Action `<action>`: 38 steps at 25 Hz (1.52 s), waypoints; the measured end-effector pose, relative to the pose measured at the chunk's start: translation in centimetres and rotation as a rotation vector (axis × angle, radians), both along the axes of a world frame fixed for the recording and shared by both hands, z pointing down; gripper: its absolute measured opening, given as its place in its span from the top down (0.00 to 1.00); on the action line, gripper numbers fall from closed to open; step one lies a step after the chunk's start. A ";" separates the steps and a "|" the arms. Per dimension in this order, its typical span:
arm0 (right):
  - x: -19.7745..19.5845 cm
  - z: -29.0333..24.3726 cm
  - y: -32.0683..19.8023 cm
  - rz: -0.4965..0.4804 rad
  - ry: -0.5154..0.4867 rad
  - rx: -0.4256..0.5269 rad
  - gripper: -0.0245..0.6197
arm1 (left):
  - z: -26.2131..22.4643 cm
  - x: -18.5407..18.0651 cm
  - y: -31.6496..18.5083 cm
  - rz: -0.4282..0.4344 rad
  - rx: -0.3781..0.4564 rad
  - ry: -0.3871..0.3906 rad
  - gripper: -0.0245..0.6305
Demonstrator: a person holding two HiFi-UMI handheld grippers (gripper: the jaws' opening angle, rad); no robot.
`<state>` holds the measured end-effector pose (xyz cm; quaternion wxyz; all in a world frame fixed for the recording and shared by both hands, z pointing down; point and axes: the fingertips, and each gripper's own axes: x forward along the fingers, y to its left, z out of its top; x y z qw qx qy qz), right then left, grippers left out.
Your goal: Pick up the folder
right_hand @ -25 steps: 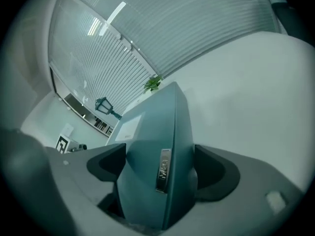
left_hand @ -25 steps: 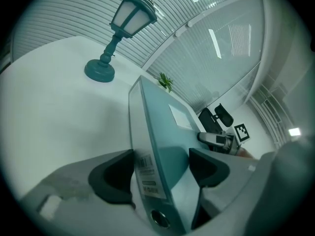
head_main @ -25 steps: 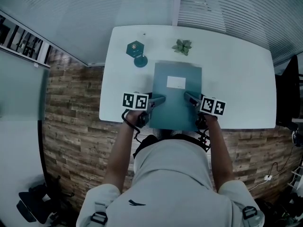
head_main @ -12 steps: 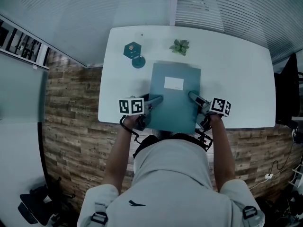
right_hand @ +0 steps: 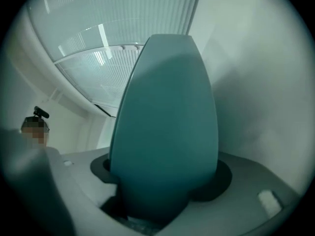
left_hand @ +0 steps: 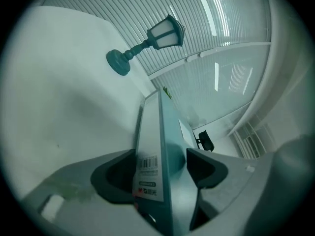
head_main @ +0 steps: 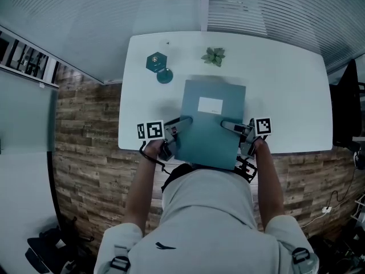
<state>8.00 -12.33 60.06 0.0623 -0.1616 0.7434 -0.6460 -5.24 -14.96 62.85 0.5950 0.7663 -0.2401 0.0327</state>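
A teal box folder with a white label is gripped at its near end, over the front edge of the white table. My left gripper holds its left side; the left gripper view shows the folder's barcoded spine wedged between the jaws of the left gripper, which have just been closing on it. On the right side, my right gripper clamps the other edge. The right gripper view shows the folder's teal face filling the gap between the jaws of the right gripper, which have also just been closing.
A teal lantern ornament stands at the table's back left, beyond the folder. A small green plant sits at the back middle. A dark monitor stands off the table's right end. The person's body is close against the front edge.
The folder has come up off the table and toward the person, looking larger and slightly turned. Both grippers have rolled, and the right one has risen with the folder's edge.
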 end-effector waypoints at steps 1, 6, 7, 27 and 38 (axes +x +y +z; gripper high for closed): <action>0.0 -0.2 0.1 -0.006 -0.004 0.019 0.41 | -0.3 -0.1 0.1 -0.004 -0.003 0.025 0.45; -0.1 -3.0 0.8 -0.065 -0.071 0.189 0.44 | -3.3 -0.7 0.9 0.049 0.054 0.178 0.45; -0.1 -3.8 1.0 -0.082 -0.088 0.227 0.45 | -4.0 -0.6 1.4 0.104 0.093 0.180 0.45; -2.2 -15.1 1.3 -0.280 -0.166 0.660 0.45 | -16.1 3.2 6.0 0.393 0.562 0.258 0.43; -2.9 -20.9 3.4 -0.324 -0.091 0.878 0.45 | -21.0 2.3 8.1 0.363 0.789 0.272 0.46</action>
